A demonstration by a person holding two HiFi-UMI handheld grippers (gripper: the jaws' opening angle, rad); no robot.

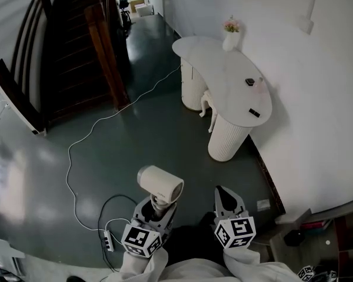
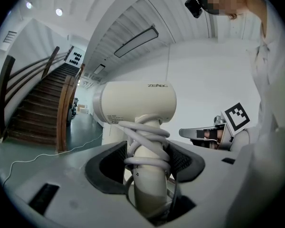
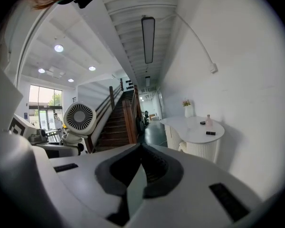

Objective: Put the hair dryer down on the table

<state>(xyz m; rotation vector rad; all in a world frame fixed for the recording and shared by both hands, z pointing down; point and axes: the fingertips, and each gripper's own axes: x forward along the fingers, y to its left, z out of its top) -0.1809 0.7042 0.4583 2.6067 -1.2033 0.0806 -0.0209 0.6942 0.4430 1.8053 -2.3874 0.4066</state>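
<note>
While the left gripper (image 1: pixel 157 207) is clamped on the handle of the hair dryer (image 1: pixel 160 184), the cream-coloured body stands upright above the jaws, over the dark floor (image 1: pixel 159 128) and well apart from the table (image 1: pixel 223 75). The left gripper view shows both dark pads (image 2: pixel 184 161) pressing the handle from either side, with the dryer's own cord (image 2: pixel 145 134) coiled in several loops around it. The right gripper (image 1: pixel 226 198) sits just beside the left; in its own view its jaws are brought together with nothing between them, and the dryer's round rear grille faces that camera from the left. The white, curved table rests on two ribbed cylindrical bases (image 1: pixel 226 140) against the white wall, ahead and to the right in the head view. On it stand a white vase of flowers (image 1: pixel 231 37) at the far end and several small items near the wall. A white cable (image 1: pixel 106 119) runs across the floor to a power strip (image 1: pixel 108 239). A dark wooden staircase (image 1: pixel 70 40) rises at upper left.
</note>
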